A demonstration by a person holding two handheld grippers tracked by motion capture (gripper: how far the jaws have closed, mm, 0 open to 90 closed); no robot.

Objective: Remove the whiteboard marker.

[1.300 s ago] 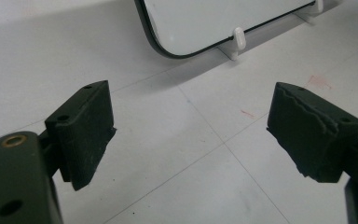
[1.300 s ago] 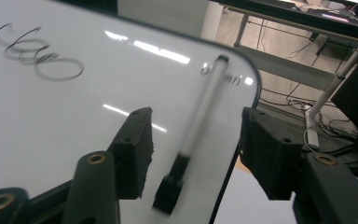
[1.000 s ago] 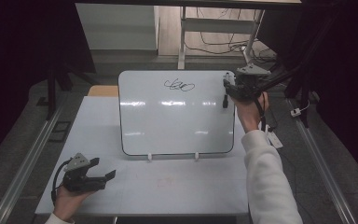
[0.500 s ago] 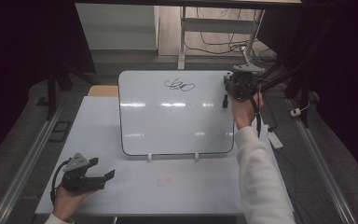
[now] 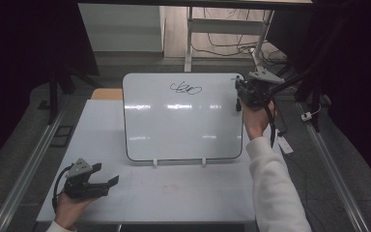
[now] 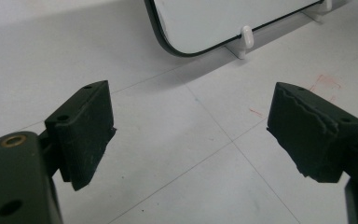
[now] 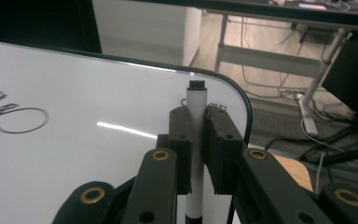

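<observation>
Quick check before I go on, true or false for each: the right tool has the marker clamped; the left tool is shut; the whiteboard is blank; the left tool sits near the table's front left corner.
1. The right tool is clamped on the slim white marker with a black end. True.
2. The left tool is shut. False: its jaws stand wide apart with nothing between them.
3. The white, black-rimmed whiteboard is blank. False: a black scribble sits near its top edge.
4. The left tool rests near the front left corner of the white table. True.
</observation>
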